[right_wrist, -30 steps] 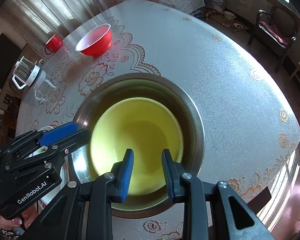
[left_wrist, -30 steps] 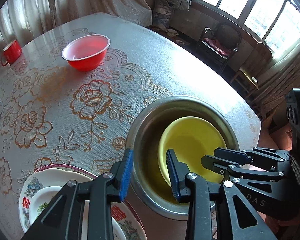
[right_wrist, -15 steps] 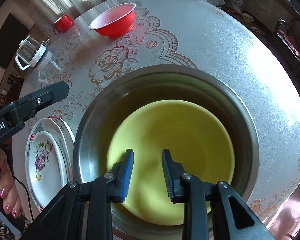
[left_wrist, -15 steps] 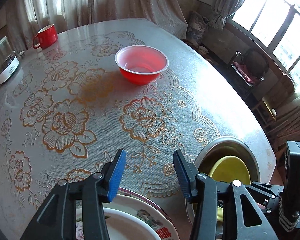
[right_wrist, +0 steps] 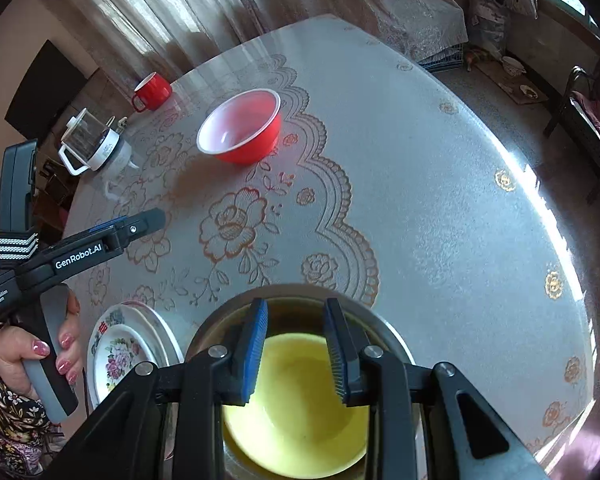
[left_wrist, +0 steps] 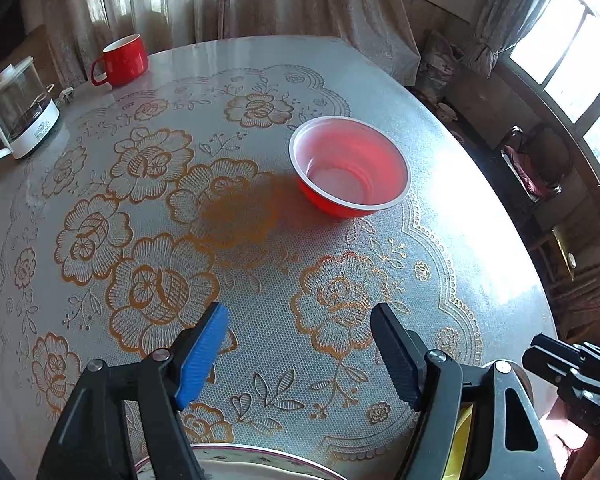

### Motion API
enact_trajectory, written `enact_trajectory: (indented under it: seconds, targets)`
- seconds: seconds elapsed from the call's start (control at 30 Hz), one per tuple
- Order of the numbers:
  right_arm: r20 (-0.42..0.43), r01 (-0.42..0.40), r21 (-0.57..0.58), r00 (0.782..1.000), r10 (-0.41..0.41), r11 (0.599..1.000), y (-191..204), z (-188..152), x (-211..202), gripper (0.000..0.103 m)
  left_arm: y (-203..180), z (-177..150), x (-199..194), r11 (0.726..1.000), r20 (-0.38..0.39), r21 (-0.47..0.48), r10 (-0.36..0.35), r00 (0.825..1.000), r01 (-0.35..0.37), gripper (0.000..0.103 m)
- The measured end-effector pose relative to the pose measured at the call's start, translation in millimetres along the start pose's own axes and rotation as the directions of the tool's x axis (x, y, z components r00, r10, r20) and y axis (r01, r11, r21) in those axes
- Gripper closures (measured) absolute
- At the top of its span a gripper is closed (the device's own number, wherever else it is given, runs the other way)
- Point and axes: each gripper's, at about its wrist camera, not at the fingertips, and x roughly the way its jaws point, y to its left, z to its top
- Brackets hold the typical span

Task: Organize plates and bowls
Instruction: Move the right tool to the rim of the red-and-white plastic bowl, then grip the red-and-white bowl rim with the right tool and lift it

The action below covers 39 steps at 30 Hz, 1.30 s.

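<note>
The left gripper [left_wrist: 300,352] is spreading its jaws, nothing between them, facing the red bowl [left_wrist: 350,166]. The right gripper [right_wrist: 296,350], part-open and empty, is hanging over the yellow bowl [right_wrist: 300,412] in the steel basin [right_wrist: 392,340]; beyond the red bowl are sitting a mug [left_wrist: 122,60] and kettle [left_wrist: 18,116].

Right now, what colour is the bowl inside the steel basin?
Yellow: the bowl sits in the steel basin, clearest in the right wrist view.

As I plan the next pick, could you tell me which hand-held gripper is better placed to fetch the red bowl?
Left. The left hand-held gripper is open, empty and faces the red bowl; the right hand-held gripper hangs over the yellow bowl.
</note>
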Motion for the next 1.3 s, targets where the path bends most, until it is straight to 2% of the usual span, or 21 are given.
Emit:
enact_trajectory:
  seconds: [0.17,0.47,0.6,0.87,0.93,1.0,1.13,1.23,1.3]
  targets:
    - [-0.005,0.008,-0.005,1.0,-0.008,1.0,-8,47,18,0.068,1,15,10,1.0,-0.014,-0.025,0.012,1.0,-0.012,0.028]
    - [-0.047,-0.049,-0.009,0.998,0.048,0.999,3,132,74,0.068,11,51,20,0.995,0.002,-0.091,0.035,0.999,-0.034,0.022]
    - [-0.06,-0.071,-0.005,0.996,0.071,0.997,12,159,98,0.068,16,60,27,0.993,0.0,-0.107,0.046,0.999,-0.046,0.022]
    - [-0.11,-0.074,0.034,0.991,0.078,0.997,22,177,147,0.068,29,75,40,0.985,-0.007,-0.172,0.027,1.0,-0.028,0.022]
    - [-0.123,-0.081,0.039,0.989,0.085,0.996,21,175,153,0.072,28,79,43,0.984,-0.003,-0.176,0.018,1.0,-0.018,0.022]
    - [-0.133,-0.094,0.041,0.986,0.099,0.995,18,173,158,0.081,25,85,45,0.985,0.01,-0.175,0.002,1.0,-0.001,0.022]
    - [-0.144,-0.123,0.066,0.981,0.132,0.99,11,168,163,0.089,13,98,52,0.991,0.036,-0.136,0.0,0.999,0.005,0.023]
    - [-0.15,-0.115,0.057,0.981,0.122,0.992,10,164,164,0.093,4,106,62,0.996,0.025,-0.089,-0.006,1.0,0.008,0.029]
    - [-0.149,-0.125,0.051,0.98,0.132,0.991,10,161,163,0.094,-4,107,68,0.999,0.025,-0.046,0.007,1.0,-0.006,0.041]
